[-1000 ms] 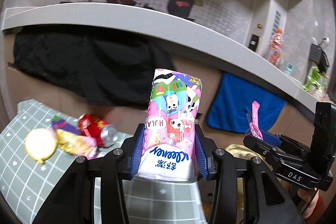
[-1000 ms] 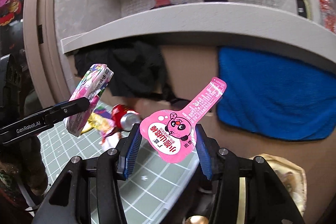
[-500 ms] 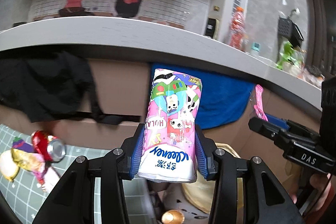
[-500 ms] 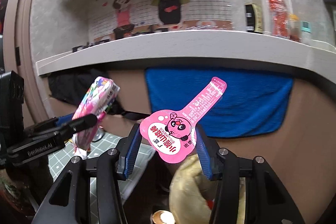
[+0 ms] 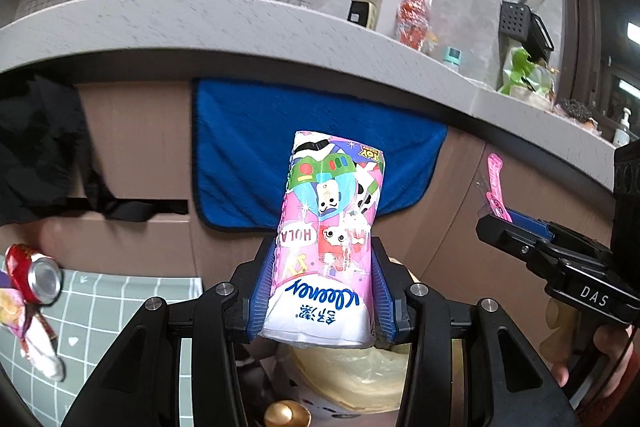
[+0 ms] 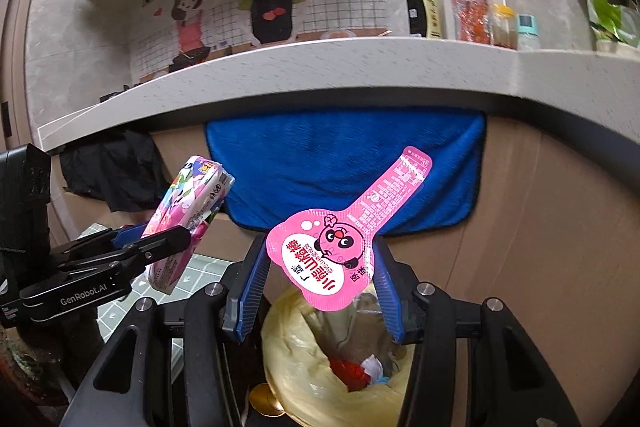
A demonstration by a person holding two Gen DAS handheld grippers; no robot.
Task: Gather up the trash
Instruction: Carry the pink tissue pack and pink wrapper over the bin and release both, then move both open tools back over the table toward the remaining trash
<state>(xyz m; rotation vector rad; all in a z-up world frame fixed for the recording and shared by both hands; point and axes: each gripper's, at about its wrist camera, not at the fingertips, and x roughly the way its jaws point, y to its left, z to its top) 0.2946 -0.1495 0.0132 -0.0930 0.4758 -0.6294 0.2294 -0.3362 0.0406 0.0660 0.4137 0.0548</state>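
Note:
My left gripper [image 5: 324, 291] is shut on a pink Kleenex tissue pack [image 5: 332, 227] with cartoon prints, held upright above a yellow-lined trash bin [image 5: 360, 379]. The tissue pack also shows in the right wrist view [image 6: 188, 215], held by the left gripper [image 6: 160, 247]. My right gripper [image 6: 320, 287] is shut on a pink spoon-shaped snack wrapper [image 6: 340, 239], held over the open trash bin [image 6: 332, 367] that has rubbish inside. The wrapper shows edge-on in the left wrist view [image 5: 496, 187], in the right gripper [image 5: 516, 223].
A crushed red can [image 5: 34, 275] and other wrappers [image 5: 36, 339] lie on the green checked mat [image 5: 120, 307] at left. A blue towel [image 6: 344, 163] hangs on the brown cabinet under a grey counter [image 6: 320, 71] holding bottles. A gold pedal [image 5: 286, 413] sits by the bin.
Both grippers have swung right, away from the mat and its trash, and now hold their items over the trash bin in front of the blue towel. Both grips are unchanged.

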